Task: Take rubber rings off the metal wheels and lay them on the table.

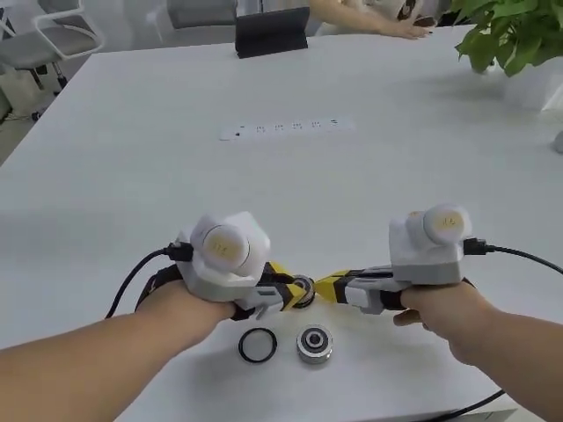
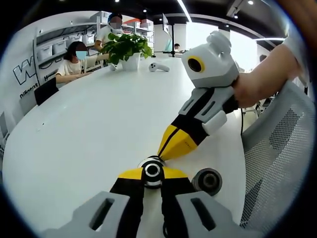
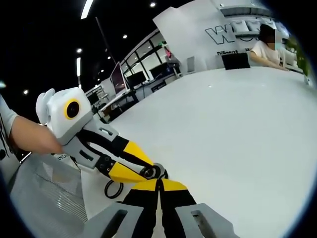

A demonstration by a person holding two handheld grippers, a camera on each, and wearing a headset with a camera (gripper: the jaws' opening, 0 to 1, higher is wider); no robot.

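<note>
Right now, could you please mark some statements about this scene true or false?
1. The left hand-held gripper is shut on a wheel. True.
2. A loose rubber ring lies on the table. True.
3. The second wheel is held in the air. False: it rests on the table.
4. The right hand-held gripper is wide open. False: its jaws are together.
5. The plant stands at the near left. False: far right.

We are in an open-plan office. We work at a long white meeting table (image 1: 132, 176) with a white power strip (image 1: 286, 128) lying along its middle and a leafy green potted plant (image 1: 510, 35) at its far right corner. A white-framed swivel chair (image 1: 53, 40) stands off the far left corner, and dark computer monitors (image 3: 119, 78) stand on desks beyond.
</note>
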